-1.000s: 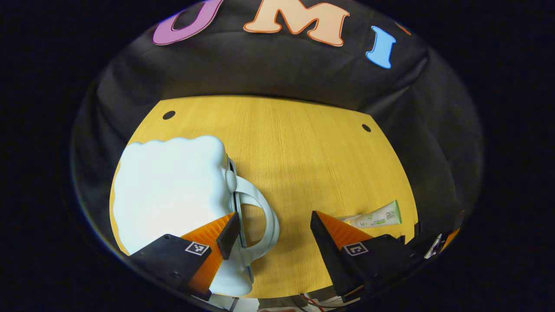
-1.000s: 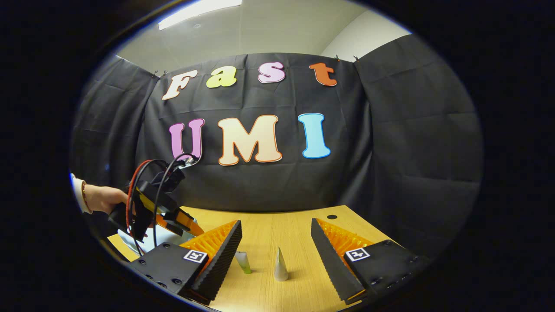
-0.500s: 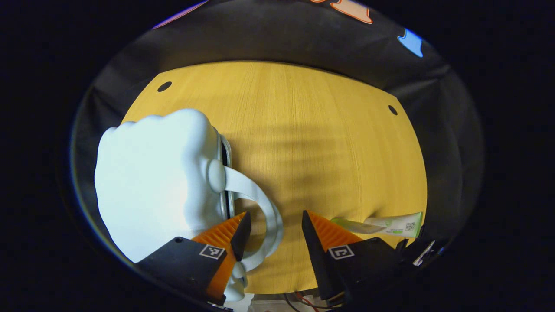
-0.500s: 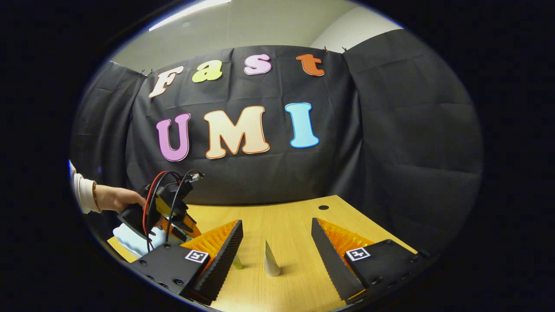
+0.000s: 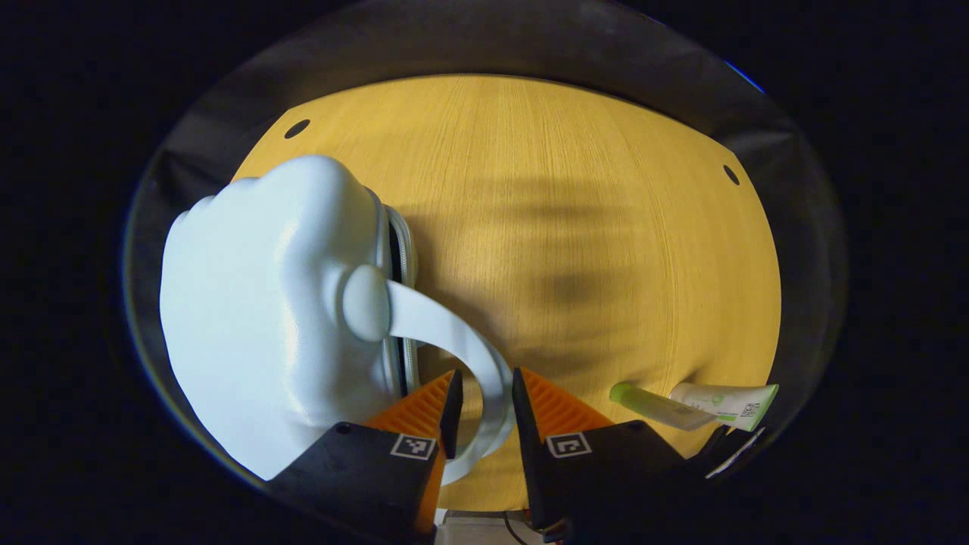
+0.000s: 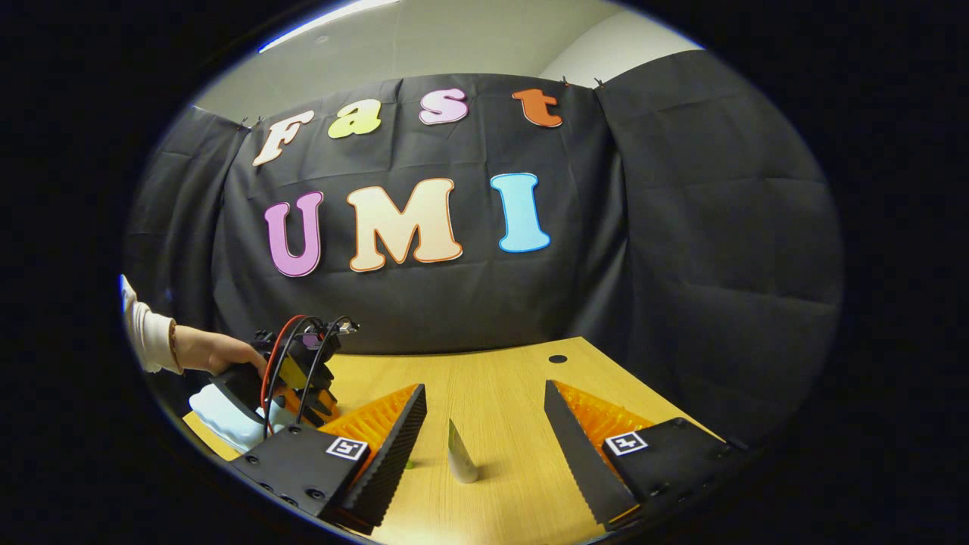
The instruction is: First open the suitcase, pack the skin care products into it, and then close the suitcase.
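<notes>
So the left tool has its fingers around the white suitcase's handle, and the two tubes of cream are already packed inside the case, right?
Not quite. The left tool does have its fingers either side of the white suitcase's handle, but the two tubes lie outside the case on the wooden table, as the left gripper view shows.
</notes>
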A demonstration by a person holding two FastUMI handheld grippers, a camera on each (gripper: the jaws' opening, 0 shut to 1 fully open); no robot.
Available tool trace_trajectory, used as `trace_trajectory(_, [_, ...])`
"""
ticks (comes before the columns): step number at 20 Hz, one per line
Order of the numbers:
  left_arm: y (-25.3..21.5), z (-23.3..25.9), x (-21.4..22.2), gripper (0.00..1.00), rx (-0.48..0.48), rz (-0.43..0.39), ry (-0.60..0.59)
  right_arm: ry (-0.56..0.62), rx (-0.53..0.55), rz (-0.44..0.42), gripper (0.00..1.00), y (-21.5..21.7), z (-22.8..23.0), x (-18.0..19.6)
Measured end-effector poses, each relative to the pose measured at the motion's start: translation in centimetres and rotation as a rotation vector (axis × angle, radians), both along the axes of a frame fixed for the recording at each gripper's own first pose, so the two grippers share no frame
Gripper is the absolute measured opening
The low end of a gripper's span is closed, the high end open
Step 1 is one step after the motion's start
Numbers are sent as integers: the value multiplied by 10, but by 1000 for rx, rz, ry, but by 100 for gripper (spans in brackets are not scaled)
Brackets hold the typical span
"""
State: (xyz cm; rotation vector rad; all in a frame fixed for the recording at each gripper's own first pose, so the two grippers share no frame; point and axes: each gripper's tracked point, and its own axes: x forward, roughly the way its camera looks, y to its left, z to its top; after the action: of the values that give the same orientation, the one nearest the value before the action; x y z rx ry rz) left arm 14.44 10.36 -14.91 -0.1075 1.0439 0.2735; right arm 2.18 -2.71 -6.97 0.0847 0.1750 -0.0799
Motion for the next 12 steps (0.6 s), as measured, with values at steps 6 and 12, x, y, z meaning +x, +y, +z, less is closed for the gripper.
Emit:
trace_trajectory(6, [-4,-16,7,23,-47,4,34,12,-15,-1,98,-7,-2,2])
trace_trajectory(12, [-9,-9,7,2,-66,-3,21,12,-29,10,98,-8,-1,3])
